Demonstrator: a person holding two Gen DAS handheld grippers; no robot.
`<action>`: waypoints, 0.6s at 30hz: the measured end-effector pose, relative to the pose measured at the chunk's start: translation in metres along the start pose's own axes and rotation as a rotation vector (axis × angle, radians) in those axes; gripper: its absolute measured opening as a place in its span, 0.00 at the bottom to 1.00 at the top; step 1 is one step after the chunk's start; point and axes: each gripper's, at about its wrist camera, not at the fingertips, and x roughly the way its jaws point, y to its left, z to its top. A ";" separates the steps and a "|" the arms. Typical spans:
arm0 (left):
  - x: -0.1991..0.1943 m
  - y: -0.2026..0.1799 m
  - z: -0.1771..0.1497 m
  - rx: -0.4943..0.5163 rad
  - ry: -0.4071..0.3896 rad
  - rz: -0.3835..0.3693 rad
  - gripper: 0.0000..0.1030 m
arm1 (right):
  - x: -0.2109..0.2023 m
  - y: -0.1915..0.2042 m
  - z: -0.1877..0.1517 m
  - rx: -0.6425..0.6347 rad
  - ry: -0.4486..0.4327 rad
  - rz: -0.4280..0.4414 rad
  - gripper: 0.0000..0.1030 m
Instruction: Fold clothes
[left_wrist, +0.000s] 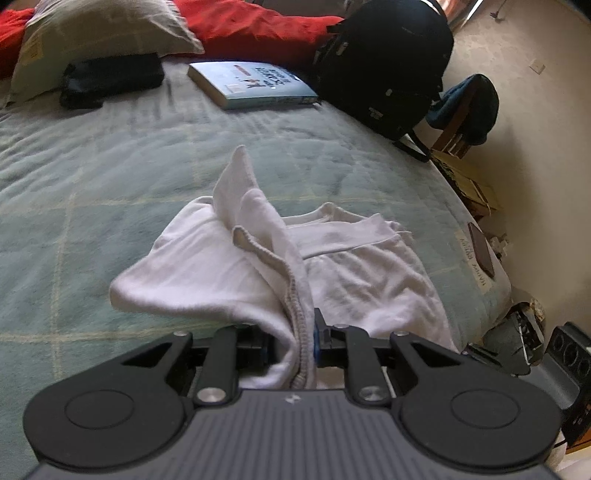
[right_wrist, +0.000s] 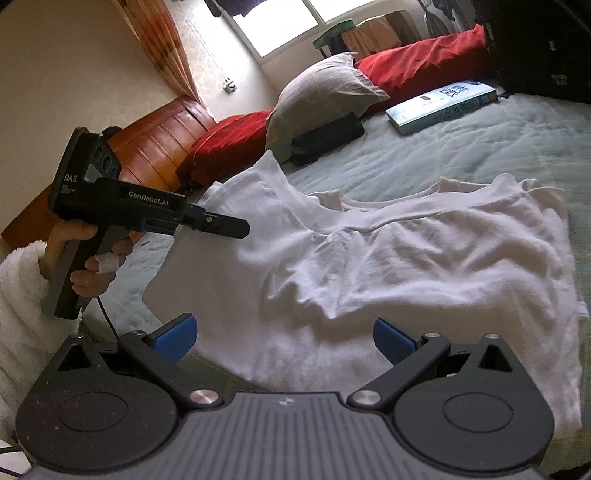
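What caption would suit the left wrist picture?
Left gripper clamps a lifted fold of the white shirt on a green bedspread.

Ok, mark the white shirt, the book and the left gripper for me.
white shirt (right_wrist: 388, 258): right wrist view, on its chest.
book (left_wrist: 255, 86): left wrist view, on its cover.
left gripper (left_wrist: 291, 347): left wrist view, where it pinches the shirt.

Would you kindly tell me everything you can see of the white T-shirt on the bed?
The T-shirt is plain white, soft, cotton-like knit, wrinkled, with a ribbed round neckline. It lies front up on the green quilt, neckline toward the pillows. One side, hem and sleeve, is pinched in the left hand-held gripper and lifted, folding over the body. The right hand-held gripper is open above the lower part, not gripping it.
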 end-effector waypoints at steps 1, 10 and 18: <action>0.001 -0.004 0.002 0.004 0.001 -0.002 0.17 | -0.003 -0.001 -0.001 0.000 -0.007 -0.001 1.00; 0.026 -0.043 0.020 0.028 0.018 -0.045 0.17 | -0.031 -0.013 -0.006 0.026 -0.074 -0.008 1.00; 0.062 -0.070 0.027 0.048 0.069 -0.056 0.17 | -0.047 -0.026 -0.011 0.060 -0.104 -0.029 1.00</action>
